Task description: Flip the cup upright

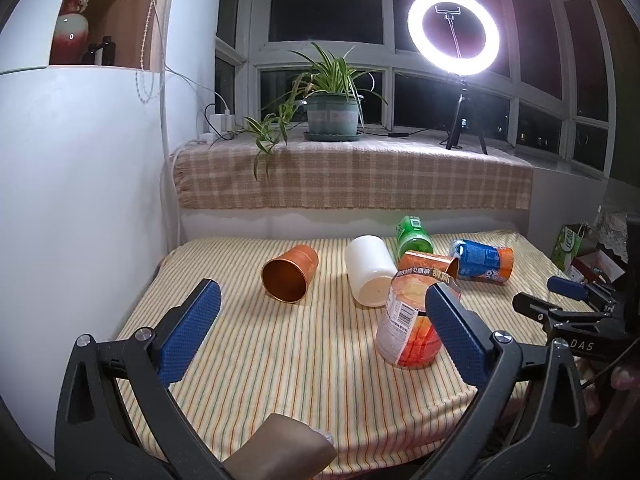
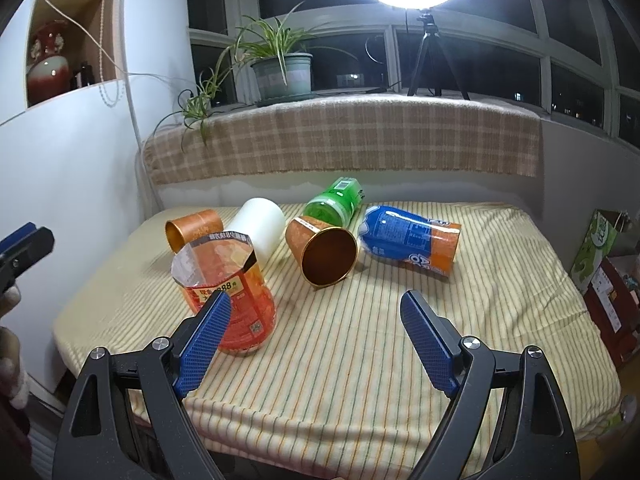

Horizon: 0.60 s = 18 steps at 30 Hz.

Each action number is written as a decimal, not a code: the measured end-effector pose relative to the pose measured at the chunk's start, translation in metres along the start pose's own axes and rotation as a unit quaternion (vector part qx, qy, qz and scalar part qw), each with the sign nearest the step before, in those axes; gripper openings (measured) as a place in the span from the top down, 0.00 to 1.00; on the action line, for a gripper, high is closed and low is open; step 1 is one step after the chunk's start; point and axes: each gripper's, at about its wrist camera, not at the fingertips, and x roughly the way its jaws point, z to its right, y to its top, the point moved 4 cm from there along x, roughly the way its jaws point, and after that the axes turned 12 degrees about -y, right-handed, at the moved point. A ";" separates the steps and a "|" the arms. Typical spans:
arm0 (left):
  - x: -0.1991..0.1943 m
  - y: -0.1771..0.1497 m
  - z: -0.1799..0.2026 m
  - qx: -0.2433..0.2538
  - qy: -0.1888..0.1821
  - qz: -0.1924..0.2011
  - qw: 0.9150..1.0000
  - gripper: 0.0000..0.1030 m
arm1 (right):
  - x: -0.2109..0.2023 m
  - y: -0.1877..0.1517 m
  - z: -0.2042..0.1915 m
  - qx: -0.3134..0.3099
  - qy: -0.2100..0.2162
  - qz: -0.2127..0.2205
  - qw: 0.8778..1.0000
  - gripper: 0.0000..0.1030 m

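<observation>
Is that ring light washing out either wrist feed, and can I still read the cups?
Left wrist view: the ring light blooms with a halo, but the copper cup and white cup read clearly; fisheye bends the window frames. Right wrist view: the light is cut off at the top edge, its glare milder; the cloth is evenly lit, shadows soft.

"DAS" in pale letters on the black gripper body (image 1: pixel 582 346), "888" in dark digits on the yellow band of the clear orange-labelled cut plastic bottle (image 2: pixel 228 292), other label print too small to read
</observation>
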 end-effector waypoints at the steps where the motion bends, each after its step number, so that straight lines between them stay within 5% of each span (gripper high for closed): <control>1: 0.000 0.000 0.000 0.000 0.002 0.000 1.000 0.00 | 0.001 -0.001 0.000 0.000 0.001 -0.001 1.000 0.16; 18: 0.005 -0.001 -0.011 -0.009 0.011 -0.006 1.000 0.00 | 0.022 -0.005 -0.005 0.003 0.003 -0.017 1.000 0.21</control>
